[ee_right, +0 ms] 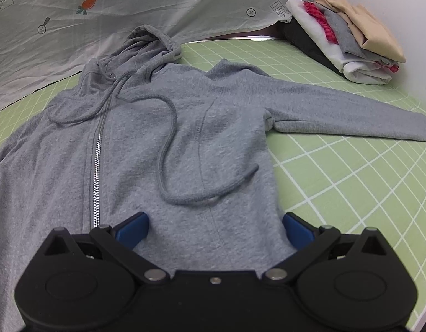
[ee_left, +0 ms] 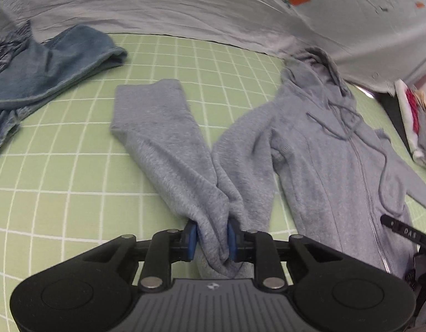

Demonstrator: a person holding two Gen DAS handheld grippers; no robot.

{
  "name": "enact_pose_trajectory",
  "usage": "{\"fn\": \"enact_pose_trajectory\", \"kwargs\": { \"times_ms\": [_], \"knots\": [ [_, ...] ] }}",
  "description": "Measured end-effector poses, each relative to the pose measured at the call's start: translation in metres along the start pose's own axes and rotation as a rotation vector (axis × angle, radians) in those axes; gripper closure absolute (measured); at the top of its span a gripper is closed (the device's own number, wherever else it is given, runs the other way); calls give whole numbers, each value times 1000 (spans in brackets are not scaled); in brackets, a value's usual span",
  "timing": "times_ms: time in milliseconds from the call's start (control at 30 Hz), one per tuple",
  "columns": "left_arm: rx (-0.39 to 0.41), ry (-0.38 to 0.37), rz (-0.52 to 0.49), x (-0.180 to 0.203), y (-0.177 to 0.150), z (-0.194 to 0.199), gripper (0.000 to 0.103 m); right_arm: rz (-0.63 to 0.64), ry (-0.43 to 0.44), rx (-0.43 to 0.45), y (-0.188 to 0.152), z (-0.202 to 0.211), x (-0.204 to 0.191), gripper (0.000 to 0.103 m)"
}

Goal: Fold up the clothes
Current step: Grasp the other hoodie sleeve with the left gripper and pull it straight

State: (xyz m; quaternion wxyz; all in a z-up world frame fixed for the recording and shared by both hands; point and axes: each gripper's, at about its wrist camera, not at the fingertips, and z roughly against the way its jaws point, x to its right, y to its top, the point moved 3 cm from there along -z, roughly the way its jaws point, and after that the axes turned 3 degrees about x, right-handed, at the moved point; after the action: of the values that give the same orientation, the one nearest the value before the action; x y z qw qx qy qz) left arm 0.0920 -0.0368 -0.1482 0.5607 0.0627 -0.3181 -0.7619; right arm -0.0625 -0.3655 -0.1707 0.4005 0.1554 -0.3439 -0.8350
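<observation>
A grey zip-up hoodie (ee_right: 157, 138) lies face up on the green grid mat (ee_right: 351, 179), hood toward the white sheet and drawstrings loose across the chest. In the left wrist view its sleeve (ee_left: 163, 138) is doubled over, and my left gripper (ee_left: 212, 239) is shut on the bunched fold, blue pads pressing the cloth from both sides. The hoodie body (ee_left: 323, 149) lies to the right of that fold. My right gripper (ee_right: 215, 231) is open wide over the lower body of the hoodie, right of the zipper (ee_right: 96, 166). The other sleeve (ee_right: 351, 116) stretches out flat to the right.
A crumpled blue garment (ee_left: 46, 69) lies at the mat's far left. A stack of folded clothes (ee_right: 348, 36) sits at the far right corner. A white printed sheet (ee_right: 157, 5) rises along the mat's back edge. Bare mat (ee_left: 60, 171) shows left of the sleeve.
</observation>
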Motion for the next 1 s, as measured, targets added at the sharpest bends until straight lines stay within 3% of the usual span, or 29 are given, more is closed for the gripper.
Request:
{"fn": "enact_pose_trajectory", "kwargs": {
  "times_ms": [133, 267, 467, 533, 567, 600, 633, 733, 900, 1000],
  "knots": [
    [50, 1, 171, -32, 8, 13, 57, -3, -3, 5, 0, 0, 0, 0],
    [86, 29, 243, -49, 25, 9, 38, -6, -8, 9, 0, 0, -1, 0],
    [30, 70, 278, -58, 47, -25, 38, -9, -10, 12, 0, 0, -1, 0],
    [14, 112, 256, -56, 51, -32, 42, -10, -11, 13, 0, 0, -1, 0],
    [9, 137, 242, -56, 52, -34, 55, -10, -11, 14, -1, 0, -1, 0],
    [3, 157, 229, -55, 53, -35, 80, -11, -12, 15, -1, 0, -1, 0],
    [1, 174, 216, -56, 52, -34, 97, -12, -13, 17, -1, 0, -1, 0],
    [21, 248, 188, -64, 48, -18, 99, -13, -14, 22, -2, 0, -1, 0],
    [72, 507, 203, -103, 33, 36, 99, -13, -15, 28, -3, 0, -1, 0],
    [77, 616, 252, -130, 27, 66, 97, -14, -16, 38, -4, 1, -2, 0]
  ]
}}
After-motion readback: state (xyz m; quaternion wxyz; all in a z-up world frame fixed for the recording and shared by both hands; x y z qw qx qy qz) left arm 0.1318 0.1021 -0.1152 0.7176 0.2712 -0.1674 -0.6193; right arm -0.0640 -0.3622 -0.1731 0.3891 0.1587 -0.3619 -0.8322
